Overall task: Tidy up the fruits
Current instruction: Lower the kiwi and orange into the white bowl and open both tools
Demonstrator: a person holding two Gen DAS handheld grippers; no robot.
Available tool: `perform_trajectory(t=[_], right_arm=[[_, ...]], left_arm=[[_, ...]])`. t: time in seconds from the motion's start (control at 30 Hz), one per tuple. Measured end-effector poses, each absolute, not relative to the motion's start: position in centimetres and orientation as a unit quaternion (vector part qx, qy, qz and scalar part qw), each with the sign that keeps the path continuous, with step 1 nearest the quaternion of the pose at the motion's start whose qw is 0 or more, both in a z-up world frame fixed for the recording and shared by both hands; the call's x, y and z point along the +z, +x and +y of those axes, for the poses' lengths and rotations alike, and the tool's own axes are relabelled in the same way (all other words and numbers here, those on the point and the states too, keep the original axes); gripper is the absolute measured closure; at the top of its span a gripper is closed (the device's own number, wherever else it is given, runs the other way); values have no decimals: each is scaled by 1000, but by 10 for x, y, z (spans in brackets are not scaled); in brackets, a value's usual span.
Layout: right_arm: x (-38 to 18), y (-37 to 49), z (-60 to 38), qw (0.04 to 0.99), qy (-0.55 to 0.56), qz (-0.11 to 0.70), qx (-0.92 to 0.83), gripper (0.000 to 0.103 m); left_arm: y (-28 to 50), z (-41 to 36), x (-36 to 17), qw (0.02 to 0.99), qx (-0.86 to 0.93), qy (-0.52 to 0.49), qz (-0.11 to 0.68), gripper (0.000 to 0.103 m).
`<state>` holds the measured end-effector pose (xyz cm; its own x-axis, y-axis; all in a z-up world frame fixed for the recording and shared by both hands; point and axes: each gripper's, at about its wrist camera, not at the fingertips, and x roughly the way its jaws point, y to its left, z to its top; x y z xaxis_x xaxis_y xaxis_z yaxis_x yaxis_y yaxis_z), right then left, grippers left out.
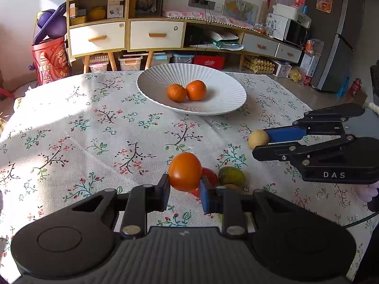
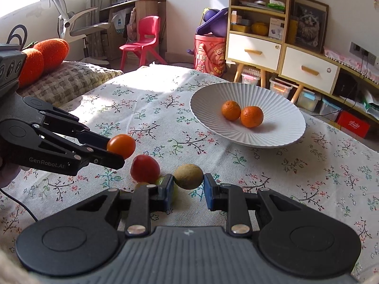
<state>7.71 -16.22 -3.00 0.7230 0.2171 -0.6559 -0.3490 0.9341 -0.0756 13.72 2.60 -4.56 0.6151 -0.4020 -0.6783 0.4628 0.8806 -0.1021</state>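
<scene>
My left gripper (image 1: 184, 187) is shut on a smooth orange fruit (image 1: 185, 171), held above the cloth; it also shows in the right wrist view (image 2: 121, 145). My right gripper (image 2: 188, 184) is shut on a tan round fruit (image 2: 188, 176), seen from the left wrist view (image 1: 258, 138) at the right. A red fruit (image 2: 144, 168) and a green fruit (image 1: 231, 176) lie on the table between the grippers. A white ribbed plate (image 1: 220, 104) further back holds two mandarins (image 1: 176, 92) (image 1: 196, 90).
The table has a floral cloth (image 1: 94, 130). Behind it stand a wooden cabinet with drawers (image 1: 123, 33), a red bin (image 1: 51, 59) and storage boxes. A cushion with an orange plush (image 2: 45, 56) lies left of the table.
</scene>
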Motion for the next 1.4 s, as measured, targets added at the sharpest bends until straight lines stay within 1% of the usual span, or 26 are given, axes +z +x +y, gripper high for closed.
perform_trajectory(t=[0.3,0.6,0.77,1.03,1.4], right_arm=[[-11,105,-175,936,-77,321,125,78],[-9,135,-193,942,-53,322,84,78],[-11,149,-203,943,-34,325,63,78],[-19,168,-212,940,-22,337,45,78],[-39,187,-219,928,-39,369,33,78]], left_arm=[[167,20,-33,902,-218,36,370,94],[197,5,-20,906,-210,33,368,94],[212,-2,-23,905,-202,25,374,94],[232,-21,-29,905,-192,41,377,94],[256,-38,-38,903,-187,61,383,94]])
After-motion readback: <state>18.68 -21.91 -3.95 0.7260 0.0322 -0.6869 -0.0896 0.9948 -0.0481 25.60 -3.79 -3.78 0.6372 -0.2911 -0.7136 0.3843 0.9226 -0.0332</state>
